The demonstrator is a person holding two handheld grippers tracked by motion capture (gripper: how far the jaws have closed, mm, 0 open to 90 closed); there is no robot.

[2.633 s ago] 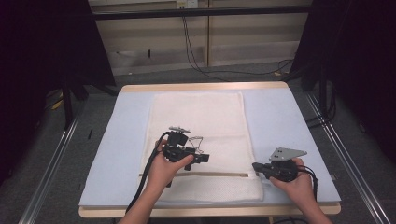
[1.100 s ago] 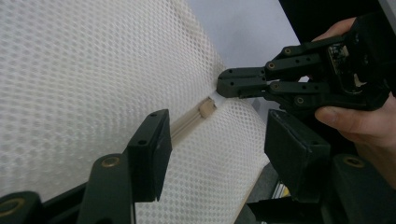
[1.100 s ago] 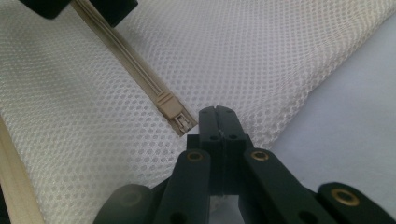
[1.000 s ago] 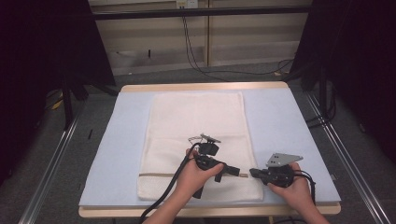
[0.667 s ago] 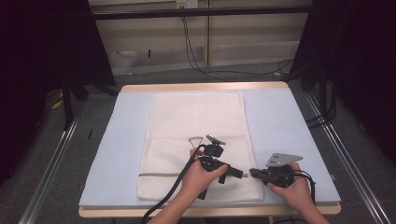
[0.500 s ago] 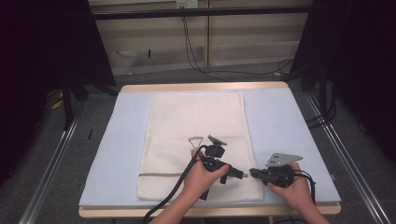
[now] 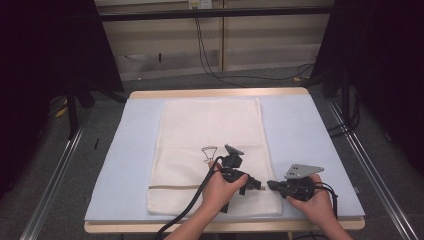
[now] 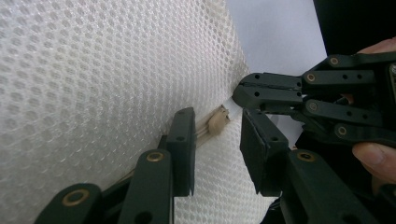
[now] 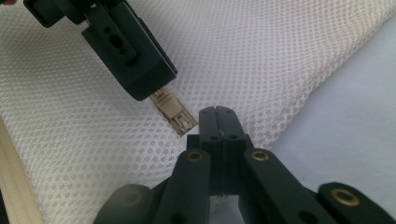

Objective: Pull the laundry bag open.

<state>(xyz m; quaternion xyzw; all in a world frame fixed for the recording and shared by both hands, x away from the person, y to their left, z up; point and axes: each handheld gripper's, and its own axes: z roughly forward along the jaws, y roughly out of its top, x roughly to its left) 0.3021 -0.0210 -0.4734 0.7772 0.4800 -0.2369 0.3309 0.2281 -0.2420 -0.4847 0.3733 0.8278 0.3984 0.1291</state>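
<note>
A white mesh bag (image 7: 210, 135) lies flat on the pale blue mat (image 7: 300, 130), with a tan zipper line (image 7: 172, 187) across its near end. The beige zipper pull (image 8: 218, 120) sits at the bag's right edge. My left gripper (image 8: 217, 140) is open, one jaw on each side of the pull without touching it. In the high view the left gripper (image 7: 255, 184) points right, tip to tip with my right gripper (image 7: 271, 185). The right gripper (image 9: 217, 114) is shut, pinching the bag's edge just beside the pull (image 9: 172, 111).
The mat covers a wooden table whose front edge (image 7: 225, 227) runs just below both hands. Metal rails (image 7: 55, 170) flank the table. A black cable (image 7: 185, 210) trails from the left gripper over the bag's near end.
My left gripper has travelled right along the zipper line, from the bag's left half to its right edge, ending next to the right gripper. The right gripper has stayed put.
</note>
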